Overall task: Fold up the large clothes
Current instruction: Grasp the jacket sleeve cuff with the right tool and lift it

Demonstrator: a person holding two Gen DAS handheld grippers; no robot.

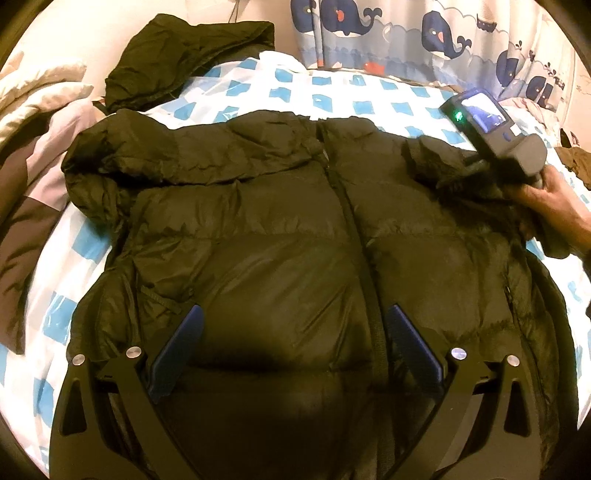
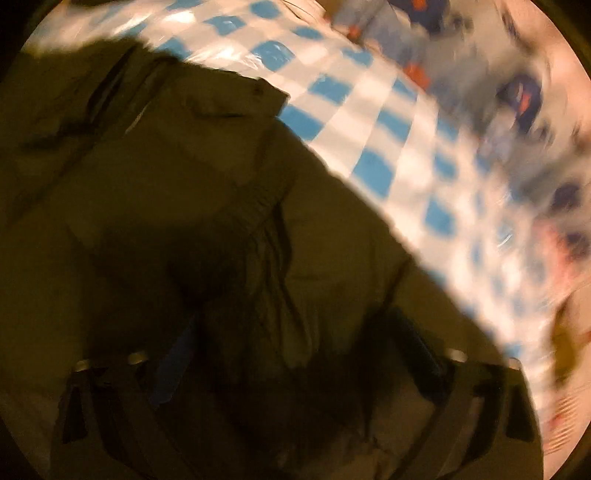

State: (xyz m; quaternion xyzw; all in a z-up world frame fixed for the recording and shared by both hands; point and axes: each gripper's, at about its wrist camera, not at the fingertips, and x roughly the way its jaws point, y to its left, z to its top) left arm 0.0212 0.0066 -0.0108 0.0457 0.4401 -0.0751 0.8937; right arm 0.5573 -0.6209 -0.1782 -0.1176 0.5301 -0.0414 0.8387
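Note:
A dark olive puffer jacket (image 1: 288, 236) lies front-up on a blue-and-white checked sheet (image 1: 332, 96), zipper running down its middle. My left gripper (image 1: 293, 314) hovers over the lower front of the jacket with its blue fingers wide apart and nothing between them. The right gripper's body (image 1: 495, 140) shows at the jacket's right shoulder, held in a hand. In the blurred right wrist view the right gripper (image 2: 295, 325) is over the jacket (image 2: 184, 206) with fabric bunched between its spread fingers; whether it pinches the cloth I cannot tell.
Another dark garment (image 1: 184, 55) lies at the back left. Rumpled pale bedding (image 1: 40, 110) is piled at the left. A whale-print curtain (image 1: 424, 33) hangs behind the bed. A brown item (image 1: 576, 162) lies at the far right.

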